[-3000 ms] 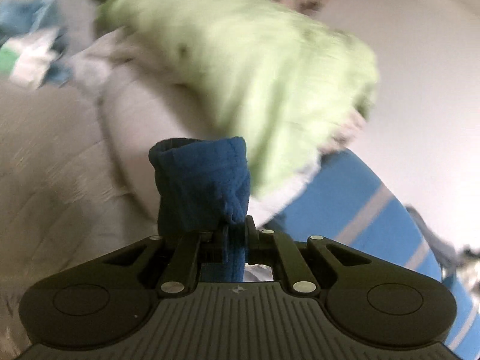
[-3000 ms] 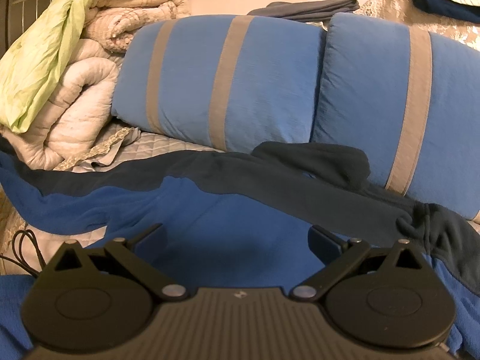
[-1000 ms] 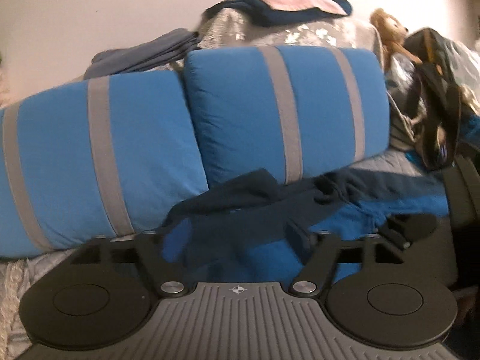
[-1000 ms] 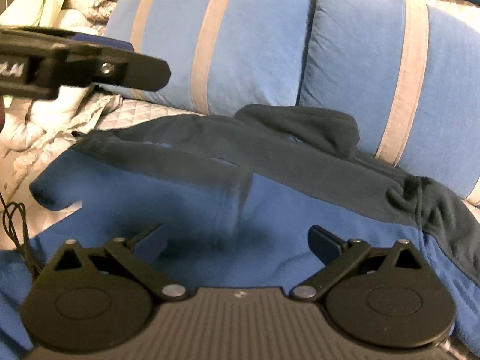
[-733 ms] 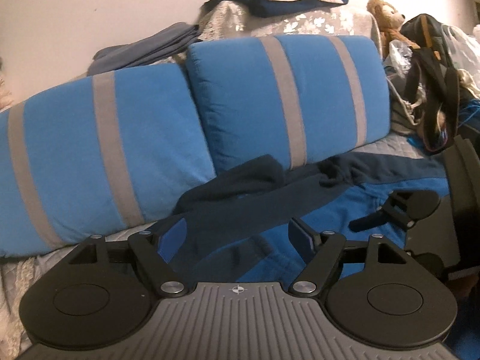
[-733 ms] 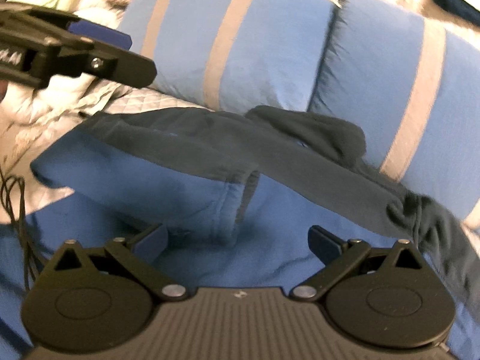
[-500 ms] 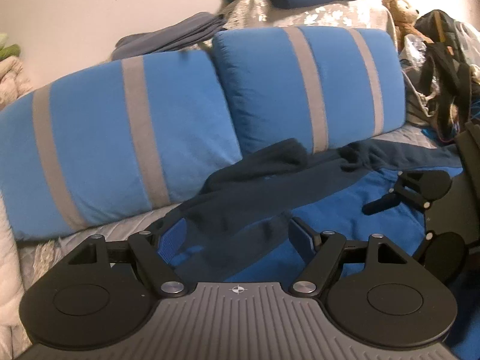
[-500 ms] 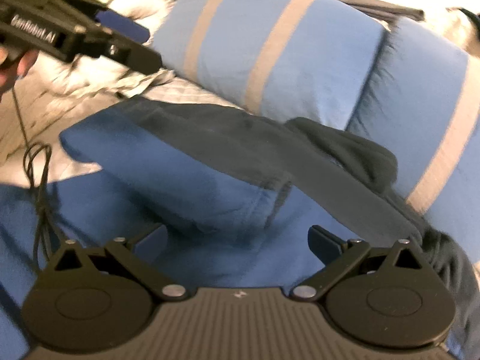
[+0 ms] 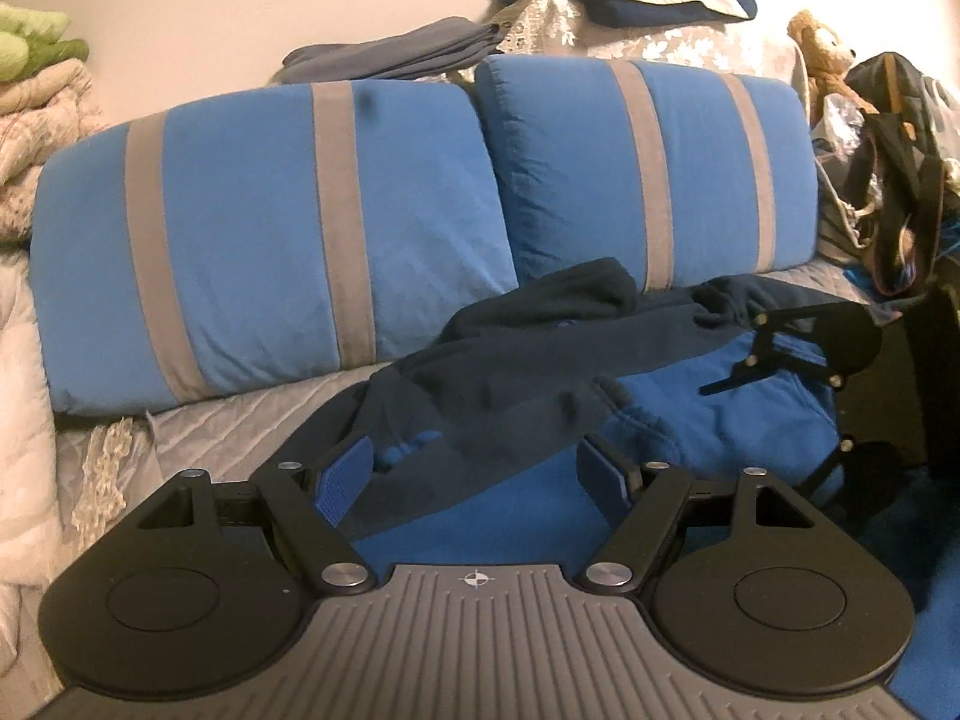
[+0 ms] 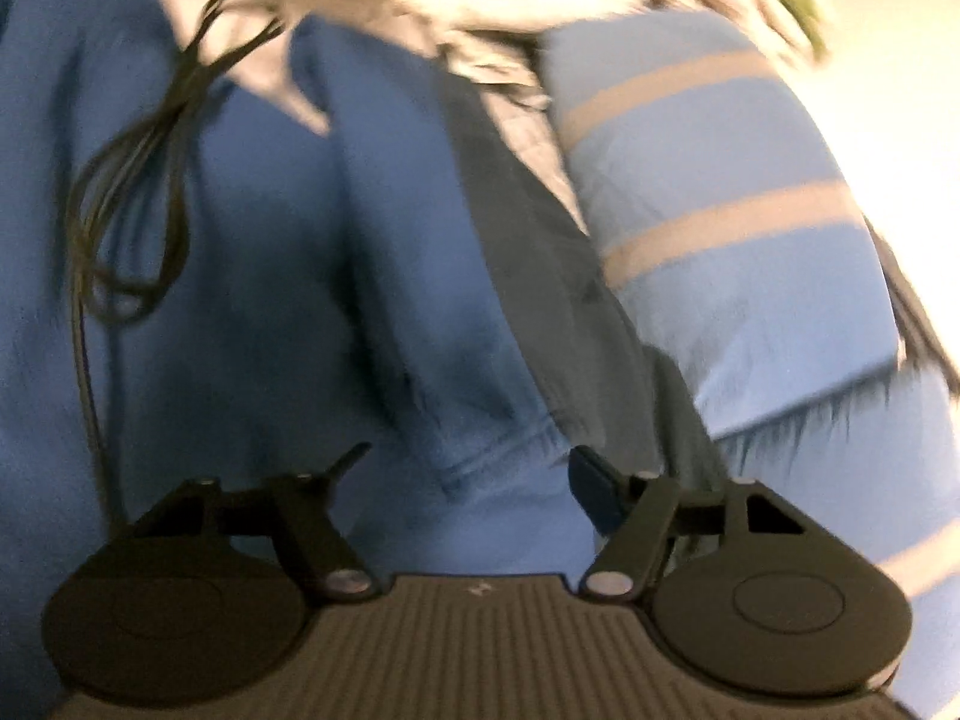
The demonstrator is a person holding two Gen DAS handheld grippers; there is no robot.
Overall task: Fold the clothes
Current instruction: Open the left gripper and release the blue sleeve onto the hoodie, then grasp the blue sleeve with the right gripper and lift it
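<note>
Sweatshirt between spread left gripper

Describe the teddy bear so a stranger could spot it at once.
Start from the two blue pillows with grey stripes standing along the back of the bed. Follow the top of the right-hand one to its far right corner: the teddy bear sits just behind it, beside a dark bag. It is the only tan, furry toy among the fabrics.
</note>
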